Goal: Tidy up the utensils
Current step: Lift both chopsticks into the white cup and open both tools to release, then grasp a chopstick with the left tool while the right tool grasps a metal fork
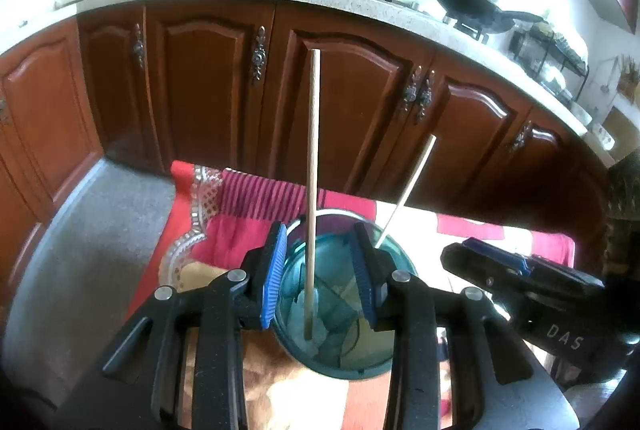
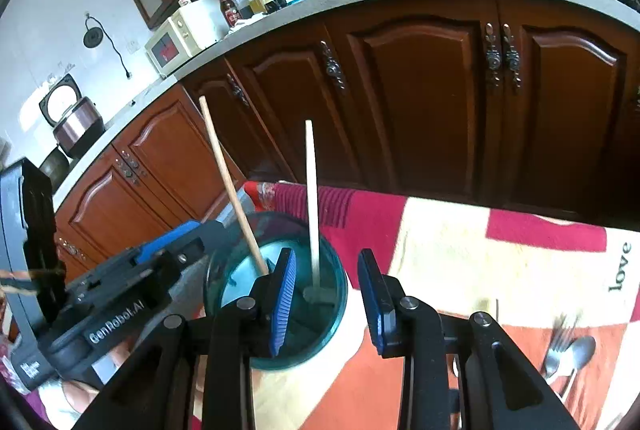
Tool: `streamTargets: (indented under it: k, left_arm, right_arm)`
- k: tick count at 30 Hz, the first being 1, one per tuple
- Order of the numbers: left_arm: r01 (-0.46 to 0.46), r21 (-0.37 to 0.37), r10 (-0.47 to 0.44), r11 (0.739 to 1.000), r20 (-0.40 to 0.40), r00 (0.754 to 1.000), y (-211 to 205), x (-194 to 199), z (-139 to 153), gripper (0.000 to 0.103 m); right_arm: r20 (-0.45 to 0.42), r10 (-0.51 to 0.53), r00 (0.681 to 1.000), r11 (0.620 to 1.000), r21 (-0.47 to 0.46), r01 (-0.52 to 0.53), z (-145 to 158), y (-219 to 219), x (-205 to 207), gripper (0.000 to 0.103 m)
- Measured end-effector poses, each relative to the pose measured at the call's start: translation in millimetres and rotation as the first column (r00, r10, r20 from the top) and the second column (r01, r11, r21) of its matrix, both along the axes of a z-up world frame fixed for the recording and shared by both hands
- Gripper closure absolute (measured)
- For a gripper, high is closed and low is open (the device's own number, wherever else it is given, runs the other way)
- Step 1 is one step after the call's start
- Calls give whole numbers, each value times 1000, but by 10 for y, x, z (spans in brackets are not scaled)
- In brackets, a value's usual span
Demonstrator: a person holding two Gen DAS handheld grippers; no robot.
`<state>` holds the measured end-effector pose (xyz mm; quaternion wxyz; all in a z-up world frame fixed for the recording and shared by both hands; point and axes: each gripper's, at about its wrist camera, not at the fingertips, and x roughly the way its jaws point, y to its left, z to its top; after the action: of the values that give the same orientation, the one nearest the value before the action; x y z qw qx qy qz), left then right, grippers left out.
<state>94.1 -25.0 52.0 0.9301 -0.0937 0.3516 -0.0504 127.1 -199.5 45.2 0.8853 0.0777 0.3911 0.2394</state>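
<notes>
Both grippers hang above the teal glass (image 1: 336, 346) on the red cloth (image 2: 460, 230); the left gripper (image 1: 320, 278) and right gripper (image 2: 326, 294) gape open; two chopsticks (image 1: 311, 190) stand inside; a fork (image 2: 558, 344) and spoon (image 2: 580, 352) lie near right.

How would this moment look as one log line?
left gripper: open | right gripper: open | cup: two chopsticks | fork, spoon: on cloth
</notes>
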Motion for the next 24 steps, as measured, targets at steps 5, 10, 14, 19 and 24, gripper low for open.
streamTargets:
  k: [5, 10, 14, 19, 24]
  left_arm:
    - [1, 10, -1, 1000, 8, 1000, -56, -169, 36, 69]
    - [19, 42, -19, 999, 3, 1000, -184, -350, 38, 68]
    - [35, 71, -36, 997, 19, 999, -333, -519, 55, 67]
    - [69, 110, -74, 992, 41, 996, -577, -720, 83, 63]
    - [125, 115, -130, 985, 32, 991, -837, -869, 60, 62]
  right_arm:
    - [7, -24, 1000, 999, -29, 25, -14, -93, -165, 69]
    - [11, -59, 998, 997, -44, 59, -32, -283, -375, 67]
    - [13, -90, 996, 994, -55, 90, -50, -481, -564, 64]
    - [17, -128, 992, 988, -84, 129, -80, -741, -797, 64]
    - [10, -170, 985, 982, -87, 170, -118, -1010, -991, 63]
